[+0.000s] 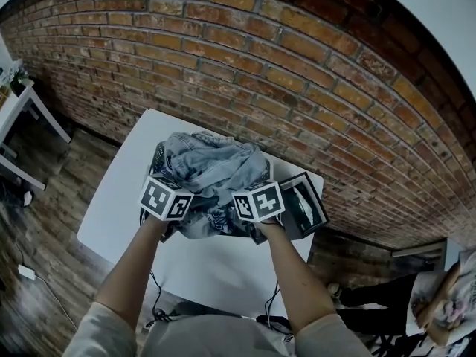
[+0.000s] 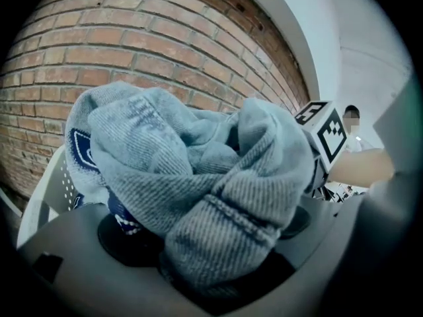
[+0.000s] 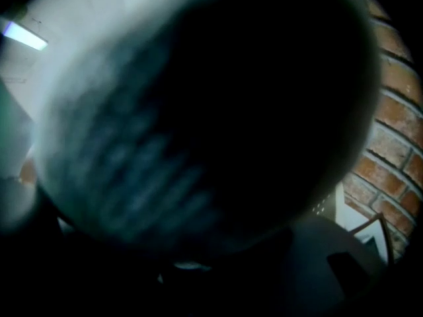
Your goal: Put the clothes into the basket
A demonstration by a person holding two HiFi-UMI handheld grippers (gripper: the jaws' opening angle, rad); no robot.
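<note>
Clothes [image 1: 212, 166] bulge over basket [image 1: 158, 158] on white table [image 1: 126, 199] by brick wall [image 1: 260, 65].

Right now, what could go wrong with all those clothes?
The clothes are a big bundle bulging above the basket, so a piece might flop over the rim onto the table. The left claw pinches one thick fold, which might slip. Cloth covers the right claw's view, so it could bump the dark flat thing beside the basket.
</note>
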